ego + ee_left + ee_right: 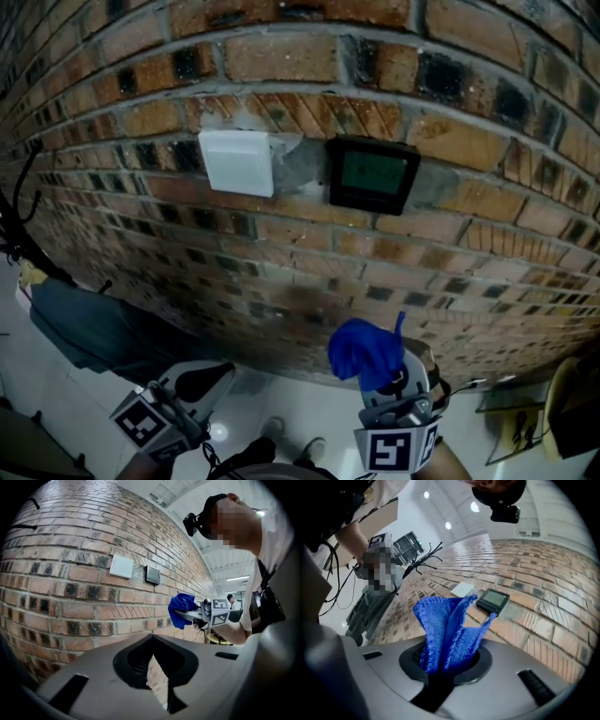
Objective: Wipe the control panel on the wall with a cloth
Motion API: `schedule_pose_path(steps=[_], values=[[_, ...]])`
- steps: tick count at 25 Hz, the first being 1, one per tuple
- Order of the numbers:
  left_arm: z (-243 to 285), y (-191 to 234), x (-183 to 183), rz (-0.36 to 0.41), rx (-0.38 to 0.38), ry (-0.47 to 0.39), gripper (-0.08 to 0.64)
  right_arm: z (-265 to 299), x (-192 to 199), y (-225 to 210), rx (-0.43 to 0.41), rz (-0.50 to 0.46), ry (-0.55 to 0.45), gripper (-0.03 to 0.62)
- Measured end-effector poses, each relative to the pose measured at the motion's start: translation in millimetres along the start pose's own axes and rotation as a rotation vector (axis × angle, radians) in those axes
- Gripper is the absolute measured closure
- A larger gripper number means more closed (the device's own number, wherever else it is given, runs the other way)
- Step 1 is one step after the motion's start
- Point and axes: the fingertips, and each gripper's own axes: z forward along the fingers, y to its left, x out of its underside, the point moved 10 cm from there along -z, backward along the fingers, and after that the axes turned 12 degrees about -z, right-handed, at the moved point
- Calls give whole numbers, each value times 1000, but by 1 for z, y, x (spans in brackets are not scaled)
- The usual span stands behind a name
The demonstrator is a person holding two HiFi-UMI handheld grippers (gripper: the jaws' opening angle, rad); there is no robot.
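Note:
The black control panel (371,175) with a dark screen is set in the brick wall, beside a white cover plate (237,161). It also shows in the left gripper view as the panel (153,574) and in the right gripper view as the panel (493,600). My right gripper (394,380) is shut on a blue cloth (366,352), held below the panel and apart from the wall. The cloth (445,625) stands bunched up out of the right gripper (447,660). My left gripper (192,384) hangs low at the left, and the left gripper (157,667) is shut on nothing.
The brick wall (281,262) runs across the whole view. A dark garment (84,323) hangs low at the left under black wire hooks (19,206). A yellow seat (562,403) stands at the right. The person's shoes (291,436) are on the white floor.

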Motion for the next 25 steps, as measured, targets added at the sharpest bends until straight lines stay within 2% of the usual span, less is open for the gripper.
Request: schedule_pose_path(steps=[3, 6, 11, 14, 19, 25], values=[[-5, -16, 4, 2, -7, 9, 566, -20, 10, 14, -31, 95, -3, 506], [-16, -25, 2, 17, 10, 9, 567, -45, 12, 26, -36, 245, 23, 506], [-48, -25, 1, 27, 82, -20, 566, -99, -5, 44, 36, 495, 105, 506], [-78, -20, 4, 28, 155, -32, 566, -127, -29, 58, 93, 600, 137, 506], [-143, -8, 16, 39, 227, -19, 566, -160, -96, 95, 186, 701, 130, 506], [-213, 15, 30, 26, 287, -9, 566, -189, -178, 142, 218, 685, 188, 506]])
